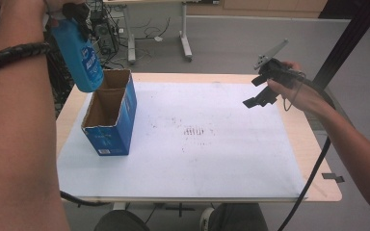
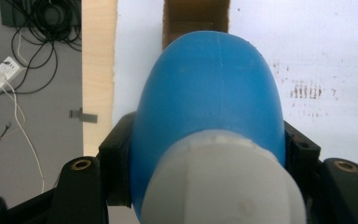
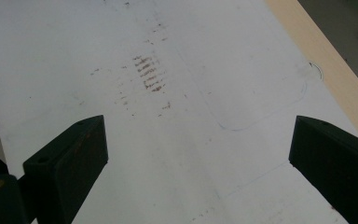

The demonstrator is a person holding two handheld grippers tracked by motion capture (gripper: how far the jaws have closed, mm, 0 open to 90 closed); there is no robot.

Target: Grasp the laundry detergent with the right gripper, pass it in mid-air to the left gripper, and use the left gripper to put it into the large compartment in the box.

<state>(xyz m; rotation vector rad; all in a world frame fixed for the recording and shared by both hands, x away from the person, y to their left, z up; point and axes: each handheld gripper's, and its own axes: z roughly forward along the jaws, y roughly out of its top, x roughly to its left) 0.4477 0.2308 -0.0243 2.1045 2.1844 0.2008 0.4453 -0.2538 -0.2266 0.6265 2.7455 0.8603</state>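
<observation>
Grey floor with tangled cables and desk legs lies behind your surface (image 1: 289, 139), a pale wooden top covered by a white sheet smudged with brown marks near the middle. On the sheet's left stands the blue cardboard box (image 1: 110, 120), top flaps open, brown inside, apparently empty.

Your left tongs (image 1: 72, 12) are clamped on the blue bottle (image 1: 83, 57) up near its neck, so it hangs bottom-down, slightly tilted, above the box's far end and not yet inside. In the left gripper view the bottle (image 2: 209, 98) bulges out between the jaws, with the box opening just beyond its base. Your right tongs (image 1: 260, 91) hover wide apart with nothing between them, well away over the right side of the sheet (image 3: 177, 140).

Judging from this, you are lowering the bottle into the box. Centre its base over the opening, straighten the tilt, and go down slowly so it clears the cardboard edges; let go only once it rests on the bottom.

It is smooth blue plastic, rounded at the shoulder, with a white cap (image 2: 223, 182) and a printed label.
</observation>
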